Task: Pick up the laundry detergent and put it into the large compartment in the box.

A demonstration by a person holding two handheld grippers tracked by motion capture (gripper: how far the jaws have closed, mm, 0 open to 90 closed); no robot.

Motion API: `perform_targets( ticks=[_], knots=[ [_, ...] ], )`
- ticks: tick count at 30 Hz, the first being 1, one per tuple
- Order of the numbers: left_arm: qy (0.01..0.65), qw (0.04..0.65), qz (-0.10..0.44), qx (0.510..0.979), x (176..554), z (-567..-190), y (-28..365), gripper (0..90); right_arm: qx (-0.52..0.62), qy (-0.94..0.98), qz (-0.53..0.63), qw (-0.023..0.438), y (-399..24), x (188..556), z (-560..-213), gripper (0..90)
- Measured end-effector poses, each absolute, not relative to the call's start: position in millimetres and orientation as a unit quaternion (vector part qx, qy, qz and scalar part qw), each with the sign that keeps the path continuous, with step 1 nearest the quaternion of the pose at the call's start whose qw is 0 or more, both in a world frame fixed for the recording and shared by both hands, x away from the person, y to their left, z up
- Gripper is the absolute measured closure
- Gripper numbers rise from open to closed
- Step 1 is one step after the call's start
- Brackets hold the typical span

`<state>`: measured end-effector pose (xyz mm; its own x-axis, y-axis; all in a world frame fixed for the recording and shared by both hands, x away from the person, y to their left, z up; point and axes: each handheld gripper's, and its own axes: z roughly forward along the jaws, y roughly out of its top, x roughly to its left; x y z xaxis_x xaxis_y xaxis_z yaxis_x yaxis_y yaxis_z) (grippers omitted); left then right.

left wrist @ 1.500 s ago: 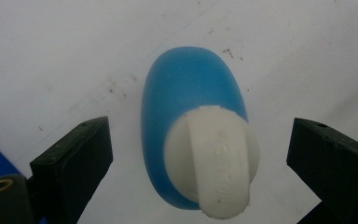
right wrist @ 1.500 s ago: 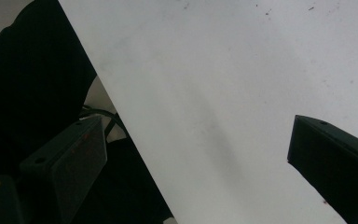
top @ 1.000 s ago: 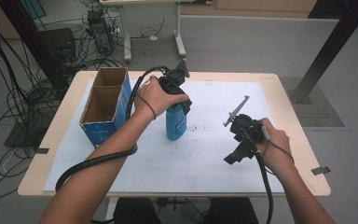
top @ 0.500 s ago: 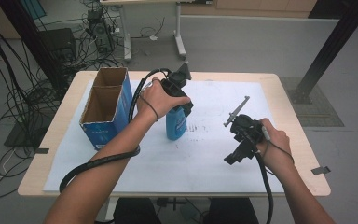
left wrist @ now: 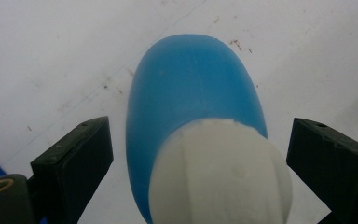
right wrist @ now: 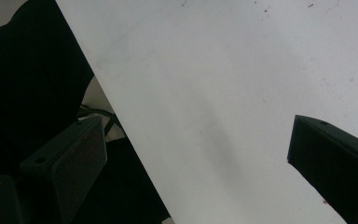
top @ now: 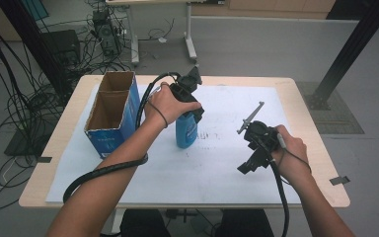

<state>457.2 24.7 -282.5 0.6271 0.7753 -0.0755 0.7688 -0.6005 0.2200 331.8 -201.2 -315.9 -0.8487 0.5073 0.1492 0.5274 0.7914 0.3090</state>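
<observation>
Left claw [left wrist: 198, 154] open around bottle [left wrist: 193, 93], barely moved since earlier frames.
Smooth blue plastic body, white ribbed cap [left wrist: 221, 175]; right claw [right wrist: 198, 163] open, empty over white bench [top: 237, 163].

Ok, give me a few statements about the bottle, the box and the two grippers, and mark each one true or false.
1. The blue bottle stands upright on the white sheet. True.
2. The left gripper is clamped shut on the bottle's cap. False: its jaws are open, one on each side of the cap with gaps.
3. The cardboard box is closed. False: its top is open.
4. The right gripper holds nothing. True.
5. The bottle is inside the box. False: it stands beside it.
</observation>
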Motion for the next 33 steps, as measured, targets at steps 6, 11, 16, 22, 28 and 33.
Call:
perform_targets(
  ticks=[6, 11, 16, 22, 28, 33],
  knots=[
    [0.43, 0.117, 0.013, 0.895, 457.1, -282.4, 25.3, 7.2, -0.272, -0.947, -0.171, 0.028, -200.9, 332.1, -315.8, 4.2],
    [0.43, 0.119, 0.013, 0.895, 456.8, -281.9, 26.0, 6.7, -0.273, -0.947, -0.17, 0.03, -200.3, 332.0, -316.0, 4.2],
    [0.43, 0.121, 0.013, 0.895, 456.1, -280.9, 26.4, 6.5, -0.273, -0.946, -0.17, 0.029, -199.8, 331.7, -315.8, 4.2],
    [0.43, 0.124, 0.011, 0.894, 455.5, -281.3, 26.5, 6.1, -0.274, -0.946, -0.17, 0.03, -199.7, 331.7, -315.9, 4.2],
    [0.431, 0.126, 0.012, 0.893, 455.3, -279.9, 27.1, 6.1, -0.273, -0.947, -0.168, 0.029, -199.5, 331.6, -315.6, 4.2],
    [0.43, 0.128, 0.014, 0.894, 454.7, -278.2, 27.3, 6.0, -0.274, -0.947, -0.167, 0.026, -199.8, 331.5, -314.7, 4.2]
  ],
)
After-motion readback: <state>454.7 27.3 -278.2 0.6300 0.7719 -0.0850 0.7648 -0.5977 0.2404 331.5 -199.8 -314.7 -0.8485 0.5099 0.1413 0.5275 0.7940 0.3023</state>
